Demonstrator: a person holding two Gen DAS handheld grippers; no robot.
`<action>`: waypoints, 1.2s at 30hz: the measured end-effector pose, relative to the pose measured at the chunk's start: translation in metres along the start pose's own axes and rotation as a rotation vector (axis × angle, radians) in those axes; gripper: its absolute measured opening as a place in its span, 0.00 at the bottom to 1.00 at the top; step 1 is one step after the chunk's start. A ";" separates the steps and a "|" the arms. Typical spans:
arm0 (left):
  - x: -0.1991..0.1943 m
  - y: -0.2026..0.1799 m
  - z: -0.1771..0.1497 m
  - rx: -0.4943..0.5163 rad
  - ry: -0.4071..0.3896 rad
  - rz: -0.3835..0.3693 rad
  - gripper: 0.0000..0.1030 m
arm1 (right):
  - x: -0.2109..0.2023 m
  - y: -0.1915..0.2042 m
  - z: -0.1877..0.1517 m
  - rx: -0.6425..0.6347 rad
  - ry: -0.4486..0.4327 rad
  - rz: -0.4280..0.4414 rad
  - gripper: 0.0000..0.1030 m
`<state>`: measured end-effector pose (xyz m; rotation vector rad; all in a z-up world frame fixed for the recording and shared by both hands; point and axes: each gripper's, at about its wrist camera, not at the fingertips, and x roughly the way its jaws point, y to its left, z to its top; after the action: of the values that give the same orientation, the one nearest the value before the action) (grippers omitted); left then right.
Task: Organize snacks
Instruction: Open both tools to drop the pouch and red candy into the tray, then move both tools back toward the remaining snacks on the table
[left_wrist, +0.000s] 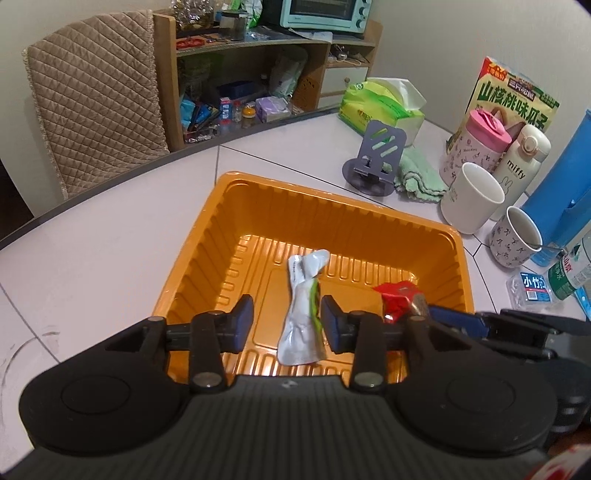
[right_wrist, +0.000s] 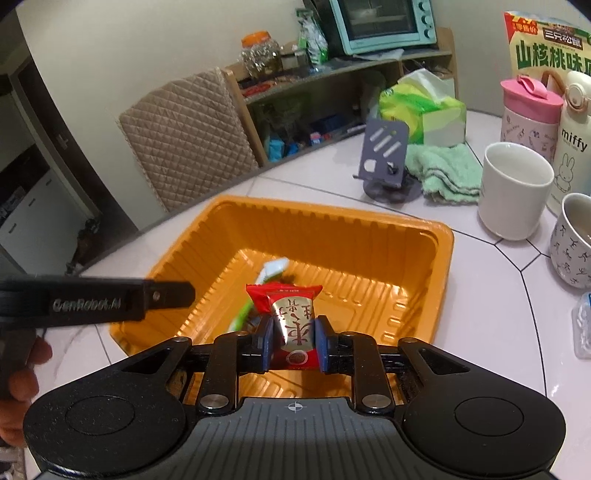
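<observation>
Currently the right gripper (right_wrist: 294, 341) is clamped on a red-and-gold foil-wrapped snack packet (right_wrist: 291, 325), with one blue-padded finger on each side of the packet's lower half and the packet standing upright between them. The packet hangs above the near edge of the ribbed orange plastic tray (right_wrist: 436, 236), not yet resting on the tray floor. The left gripper (left_wrist: 287, 323) is above the same tray with its jaws apart and holds nothing; a crumpled white pouch with a green stripe (left_wrist: 301, 314) lies on the tray floor between and below its fingers, apparently not gripped. In the left wrist view the red packet (left_wrist: 397, 297) appears at the tray's near right corner, just beside the right finger of the left gripper. The step in hand appears to be the placing of the red packet into the tray beside the white pouch. The next move probably calls for lowering the right gripper until the packet nears the tray floor, then parting its fingers, while keeping clear of the left gripper, which is close alongside. Around the tray, on the pale tiled table (left_wrist: 110, 258), stand a white ceramic mug (left_wrist: 471, 197), a grey phone stand (left_wrist: 373, 162) and a green folded cloth (left_wrist: 417, 173), all well apart from the working area.
</observation>
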<state>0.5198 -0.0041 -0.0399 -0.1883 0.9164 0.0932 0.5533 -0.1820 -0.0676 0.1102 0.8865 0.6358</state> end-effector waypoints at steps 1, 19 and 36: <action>-0.004 0.001 -0.002 -0.003 -0.005 -0.001 0.38 | -0.002 0.000 0.001 0.005 -0.009 0.006 0.37; -0.099 0.041 -0.075 -0.126 -0.060 0.030 0.56 | -0.061 0.015 -0.034 -0.010 -0.063 0.038 0.60; -0.202 0.065 -0.192 -0.148 -0.075 0.022 0.56 | -0.153 0.069 -0.131 0.030 -0.038 0.032 0.60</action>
<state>0.2371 0.0211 -0.0012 -0.3100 0.8377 0.1879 0.3524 -0.2334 -0.0226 0.1630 0.8593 0.6479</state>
